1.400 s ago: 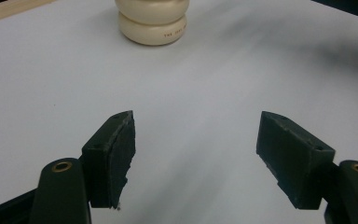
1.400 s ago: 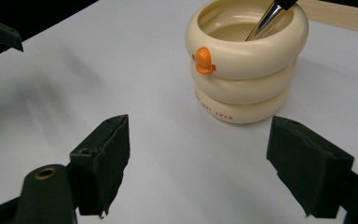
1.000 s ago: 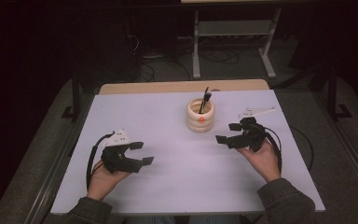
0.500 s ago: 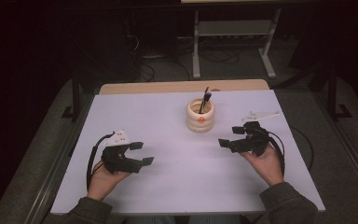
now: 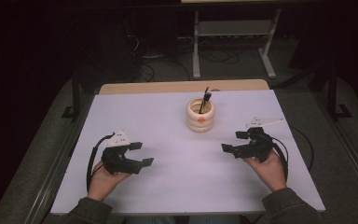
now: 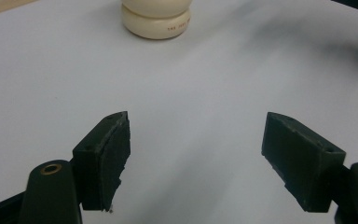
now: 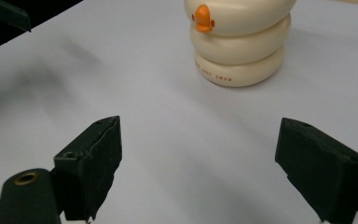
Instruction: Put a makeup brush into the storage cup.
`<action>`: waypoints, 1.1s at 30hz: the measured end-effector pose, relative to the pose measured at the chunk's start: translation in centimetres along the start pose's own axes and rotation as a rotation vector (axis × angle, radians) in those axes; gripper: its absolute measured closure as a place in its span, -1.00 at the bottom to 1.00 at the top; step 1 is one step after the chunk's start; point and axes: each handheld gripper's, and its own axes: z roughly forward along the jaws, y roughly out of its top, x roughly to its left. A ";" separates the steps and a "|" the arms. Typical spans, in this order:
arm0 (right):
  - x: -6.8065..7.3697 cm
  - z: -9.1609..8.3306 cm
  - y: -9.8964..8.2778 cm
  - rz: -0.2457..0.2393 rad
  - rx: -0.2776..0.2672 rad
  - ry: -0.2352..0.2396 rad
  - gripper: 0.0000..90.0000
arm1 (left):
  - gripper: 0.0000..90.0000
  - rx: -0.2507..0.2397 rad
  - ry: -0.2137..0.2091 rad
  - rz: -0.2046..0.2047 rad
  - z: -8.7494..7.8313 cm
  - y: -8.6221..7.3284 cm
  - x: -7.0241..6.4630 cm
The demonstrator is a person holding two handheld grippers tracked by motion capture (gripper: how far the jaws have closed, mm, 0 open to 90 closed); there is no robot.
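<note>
A cream ringed pen holder point(image 5: 200, 115) with a small orange beak stands at the table's far middle, with black pens in it. My left gripper point(image 5: 143, 154) hovers at the near left, pointing right, open; its jaws have just been opening and nothing is between them. In the left gripper view the left gripper point(image 6: 196, 135) frames bare table, with the holder point(image 6: 156, 21) far ahead. My right gripper point(image 5: 233, 141) sits at the near right, pointing left, open and empty. From the right gripper view, the right gripper point(image 7: 198, 140) faces the holder point(image 7: 240, 42).
The white table top point(image 5: 177, 186) has a wooden strip point(image 5: 182, 87) along its far edge. Cables trail from both grippers. A metal stand point(image 5: 233, 32) and loose cables lie on the dark floor behind the table.
My right gripper has drifted slightly toward the near right. The left hand has stayed put, its jaws a little wider.
</note>
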 end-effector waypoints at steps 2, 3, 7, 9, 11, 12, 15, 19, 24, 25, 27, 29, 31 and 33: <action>0.1 -0.1 -0.3 0.000 -0.004 0.000 -0.69 | -0.49 0.006 0.000 0.003 0.0 -0.1 -0.1; 0.1 -0.2 -0.6 0.005 -0.002 0.003 -0.69 | -0.49 0.006 0.002 0.002 0.1 -0.2 -0.1; 0.1 -0.7 -1.1 0.010 -0.007 -0.001 -0.69 | -0.50 0.019 0.015 0.000 -0.1 -0.6 -0.2; 0.1 -1.0 -1.4 0.009 -0.013 -0.003 -0.69 | -0.50 0.023 0.022 0.003 -0.3 -0.8 -0.1; 0.1 -1.3 -1.6 0.009 -0.019 -0.007 -0.69 | -0.50 0.020 0.032 -0.002 -0.6 -1.1 0.1; 0.2 -1.4 -1.8 0.013 -0.018 -0.006 -0.69 | -0.50 0.019 0.035 -0.002 -0.8 -1.2 0.2; 0.1 -1.7 -2.2 0.016 -0.022 -0.012 -0.69 | -0.51 0.022 0.045 -0.015 -1.1 -1.6 0.4; -0.1 -2.0 -2.9 0.023 -0.021 -0.020 -0.69 | -0.51 0.013 0.062 -0.024 -1.4 -2.2 0.4; -0.3 -2.3 -3.5 0.032 -0.013 -0.026 -0.69 | -0.51 0.007 0.074 -0.023 -1.7 -2.8 0.4; -0.4 -2.4 -3.7 0.029 -0.013 -0.028 -0.69 | -0.51 0.007 0.077 -0.020 -1.7 -2.9 0.4; -0.4 -2.6 -3.8 0.034 -0.015 -0.031 -0.69 | -0.51 0.011 0.078 -0.028 -1.8 -3.0 0.2; -0.4 -2.8 -4.1 0.036 -0.020 -0.036 -0.69 | -0.52 0.020 0.080 -0.015 -1.9 -3.2 0.1; -0.5 -3.1 -4.4 0.033 -0.022 -0.043 -0.69 | -0.53 0.022 0.079 -0.017 -2.0 -3.3 0.0; -0.5 -3.2 -4.5 0.042 -0.025 -0.045 -0.69 | -0.53 0.018 0.080 -0.022 -2.1 -3.6 -0.1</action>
